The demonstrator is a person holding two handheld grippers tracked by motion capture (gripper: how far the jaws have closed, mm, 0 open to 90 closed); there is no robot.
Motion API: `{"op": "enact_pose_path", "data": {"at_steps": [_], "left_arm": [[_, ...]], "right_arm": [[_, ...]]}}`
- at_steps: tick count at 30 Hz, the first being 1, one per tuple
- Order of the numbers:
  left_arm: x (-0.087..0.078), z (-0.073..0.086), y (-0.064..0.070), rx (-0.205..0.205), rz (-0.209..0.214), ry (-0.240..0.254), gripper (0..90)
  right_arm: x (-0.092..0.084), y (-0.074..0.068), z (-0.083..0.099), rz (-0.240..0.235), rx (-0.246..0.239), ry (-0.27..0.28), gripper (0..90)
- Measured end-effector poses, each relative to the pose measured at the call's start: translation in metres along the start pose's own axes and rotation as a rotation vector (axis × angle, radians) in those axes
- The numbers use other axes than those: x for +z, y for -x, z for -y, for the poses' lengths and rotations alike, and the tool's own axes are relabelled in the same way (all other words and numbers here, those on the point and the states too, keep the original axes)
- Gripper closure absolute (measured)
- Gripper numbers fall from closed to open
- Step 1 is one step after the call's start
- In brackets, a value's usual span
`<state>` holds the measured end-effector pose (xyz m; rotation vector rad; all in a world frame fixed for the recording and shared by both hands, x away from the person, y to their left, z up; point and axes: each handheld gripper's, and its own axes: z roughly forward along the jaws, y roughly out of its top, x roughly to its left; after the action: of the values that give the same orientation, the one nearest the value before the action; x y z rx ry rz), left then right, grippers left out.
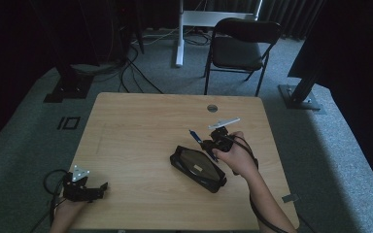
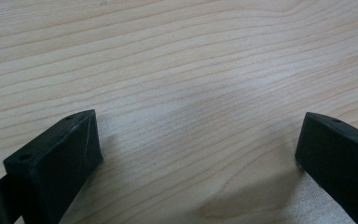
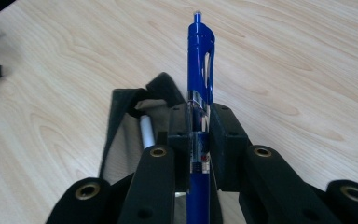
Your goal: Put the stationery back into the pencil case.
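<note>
2 grippers work at a light wooden table [image 1: 136,121]. The right gripper [image 1: 209,143], seen in the high view right of the table's centre, has its jaws clenched on a blue pen [image 3: 199,93]. In the right gripper view the pen stands between the 2 black pads, its clip end and button pointing away from the camera and its barrel running down past the bottom edge. In the high view the pen's upper end [image 1: 193,134] sticks out up and to the left of the gripper.

Just beside that gripper, slightly lower and to the left, a black pencil case [image 1: 196,167] lies flat on the table at a slant. In the right gripper view its mouth gapes open [image 3: 135,107] and a white pen-like item [image 3: 147,130] shows inside; the blue pen is held above and beside the case, apart from it.

The left gripper [image 1: 102,187] rests near the table's lower left edge, well apart from the case. Its jaws are released and spread wide over bare wood [image 2: 182,93].
</note>
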<state>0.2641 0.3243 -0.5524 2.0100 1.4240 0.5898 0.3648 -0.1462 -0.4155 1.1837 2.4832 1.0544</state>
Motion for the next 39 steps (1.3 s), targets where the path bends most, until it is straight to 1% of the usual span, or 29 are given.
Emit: {"op": "enact_pose_path", "data": {"at_steps": [6, 8, 12, 13, 19, 27, 34, 39], "left_arm": [[0.0, 0.0, 0.0, 0.005, 0.001, -0.003, 0.2], [0.0, 0.0, 0.0, 0.003, 0.001, -0.002, 0.1], [0.0, 0.0, 0.0, 0.0, 0.001, -0.001, 0.1], [0.0, 0.0, 0.0, 0.001, 0.001, -0.001, 0.2], [0.0, 0.0, 0.0, 0.001, 0.001, -0.002, 0.2], [0.0, 0.0, 0.0, 0.001, 0.001, -0.002, 0.1], [0.0, 0.0, 0.0, 0.002, 0.002, -0.002, 0.1], [0.0, 0.0, 0.0, 0.001, 0.001, -0.002, 0.2]], "right_arm": [[0.001, -0.009, 0.005, -0.036, -0.021, -0.004, 79.1], [0.003, -0.012, 0.007, -0.05, -0.035, -0.013, 79.0], [0.008, -0.014, 0.011, -0.07, -0.052, -0.026, 79.1], [0.009, -0.015, 0.013, -0.074, -0.065, -0.032, 79.1], [0.017, -0.017, 0.019, -0.095, -0.078, -0.053, 79.1], [0.024, -0.018, 0.026, -0.099, -0.097, -0.068, 79.0], [0.032, -0.019, 0.031, -0.102, -0.121, -0.103, 79.0], [0.036, -0.02, 0.034, -0.105, -0.123, -0.119, 79.0]]}}
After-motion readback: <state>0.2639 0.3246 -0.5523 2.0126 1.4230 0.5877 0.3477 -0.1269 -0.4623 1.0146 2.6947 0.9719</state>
